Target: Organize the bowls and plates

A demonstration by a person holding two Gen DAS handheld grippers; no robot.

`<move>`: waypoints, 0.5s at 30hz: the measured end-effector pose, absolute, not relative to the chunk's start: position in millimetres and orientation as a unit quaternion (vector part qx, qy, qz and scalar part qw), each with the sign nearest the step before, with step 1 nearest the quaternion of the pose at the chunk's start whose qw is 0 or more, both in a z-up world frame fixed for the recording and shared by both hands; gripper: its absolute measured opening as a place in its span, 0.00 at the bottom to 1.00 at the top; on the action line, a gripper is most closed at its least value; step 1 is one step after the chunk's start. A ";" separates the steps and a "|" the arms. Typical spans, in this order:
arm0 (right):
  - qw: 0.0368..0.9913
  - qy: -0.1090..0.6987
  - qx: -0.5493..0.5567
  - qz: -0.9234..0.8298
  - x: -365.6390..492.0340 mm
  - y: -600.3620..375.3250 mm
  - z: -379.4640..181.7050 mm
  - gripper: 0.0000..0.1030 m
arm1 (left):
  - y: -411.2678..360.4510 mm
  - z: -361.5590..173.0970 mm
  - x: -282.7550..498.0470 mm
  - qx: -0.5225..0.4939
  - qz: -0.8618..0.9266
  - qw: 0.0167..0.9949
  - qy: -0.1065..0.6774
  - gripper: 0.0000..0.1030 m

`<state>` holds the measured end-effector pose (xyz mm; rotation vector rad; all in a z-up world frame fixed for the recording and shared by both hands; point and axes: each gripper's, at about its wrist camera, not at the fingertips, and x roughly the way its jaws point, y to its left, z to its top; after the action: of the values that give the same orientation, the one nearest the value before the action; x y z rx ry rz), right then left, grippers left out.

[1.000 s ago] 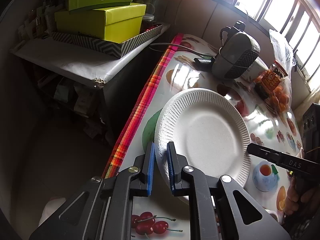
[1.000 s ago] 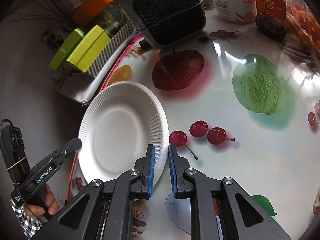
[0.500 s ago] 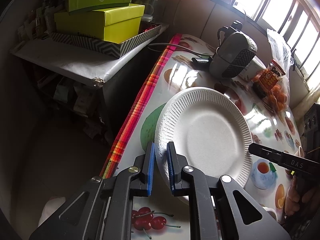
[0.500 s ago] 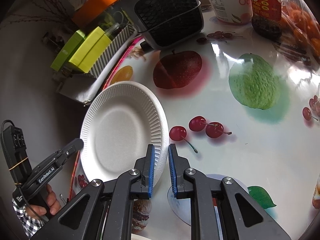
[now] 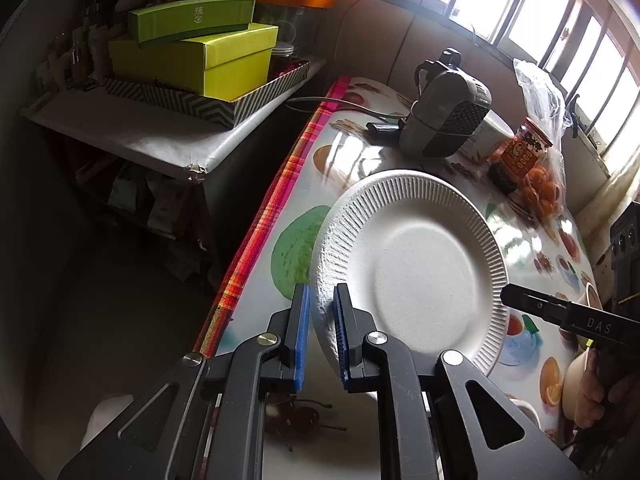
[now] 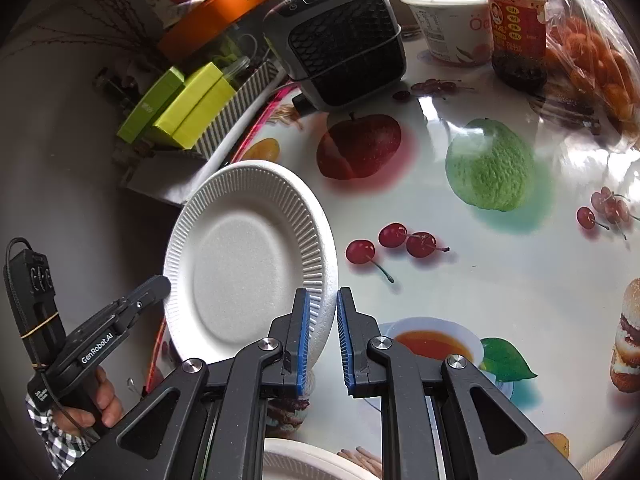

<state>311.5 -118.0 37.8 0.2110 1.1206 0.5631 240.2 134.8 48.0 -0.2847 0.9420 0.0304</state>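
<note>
A white ribbed paper plate (image 5: 416,264) hangs tilted above the fruit-print table (image 5: 344,160), held by its rim from both sides. My left gripper (image 5: 320,320) is shut on the plate's near-left rim. Across the plate, my right gripper (image 5: 506,297) grips its right rim. In the right wrist view the same plate (image 6: 248,256) has my right gripper (image 6: 322,320) shut on its right rim. My left gripper (image 6: 162,285) meets the left rim there, held by a hand in a checked sleeve. Another white plate (image 6: 304,460) peeks in at the bottom edge.
A grey fan heater (image 6: 340,40) stands at the table's far side. A white tub (image 6: 448,24), a sauce jar (image 6: 516,28) and a bag of oranges (image 6: 592,60) stand by it. Green boxes (image 5: 192,56) sit on a shelf beyond the table's striped edge (image 5: 260,232).
Both grippers keep their hold on the plate. The plate has risen a little off the table and tilted, and the right gripper has moved up with it.
</note>
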 end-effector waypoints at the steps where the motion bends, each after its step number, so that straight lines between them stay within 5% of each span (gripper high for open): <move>1: 0.805 0.522 0.099 0.264 309.6 -119.1 39.3 0.14 | 133.7 49.1 238.6 -0.136 0.014 0.882 0.452 0.13; 15: 0.813 0.510 0.101 0.263 272.0 -143.3 58.9 0.14 | 110.9 67.5 208.9 -0.130 -0.007 0.886 0.445 0.13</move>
<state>272.0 -143.3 58.9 0.2158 1.0893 0.5614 208.9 110.9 67.5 -0.2694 0.9251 -0.0138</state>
